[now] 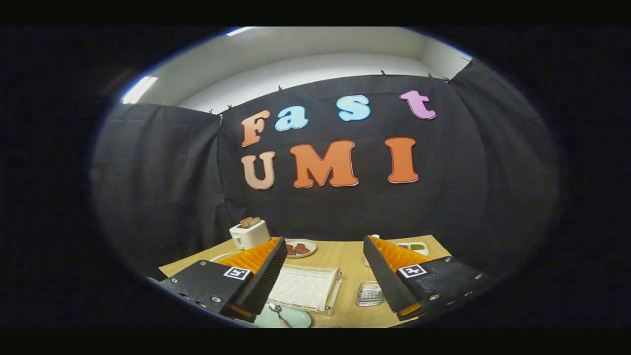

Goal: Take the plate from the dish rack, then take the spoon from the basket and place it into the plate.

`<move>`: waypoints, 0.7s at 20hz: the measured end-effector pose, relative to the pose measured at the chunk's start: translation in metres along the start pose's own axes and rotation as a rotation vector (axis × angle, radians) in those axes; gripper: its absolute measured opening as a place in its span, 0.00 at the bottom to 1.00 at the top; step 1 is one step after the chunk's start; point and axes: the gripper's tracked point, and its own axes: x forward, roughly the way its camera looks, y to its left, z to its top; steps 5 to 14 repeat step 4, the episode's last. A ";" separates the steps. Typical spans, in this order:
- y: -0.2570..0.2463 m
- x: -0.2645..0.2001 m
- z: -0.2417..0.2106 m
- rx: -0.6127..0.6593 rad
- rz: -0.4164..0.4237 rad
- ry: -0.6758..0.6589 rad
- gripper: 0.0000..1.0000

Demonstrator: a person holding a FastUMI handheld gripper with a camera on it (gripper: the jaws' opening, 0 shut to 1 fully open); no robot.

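The claw [325, 276] hangs wide open and empty above the bench [345, 256], with the spoon [277, 311] already lying on the plate [291, 318] low between its fingers, close by the left one

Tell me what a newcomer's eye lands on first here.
The tool, held high over the wooden table with its fingers wide apart and gripping nothing. Between the fingers lies a white dish rack; nearer, a pale green plate carries a spoon. A white toaster stands beyond.
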 end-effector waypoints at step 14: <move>0.002 -0.002 0.008 -0.031 -0.015 -0.030 0.95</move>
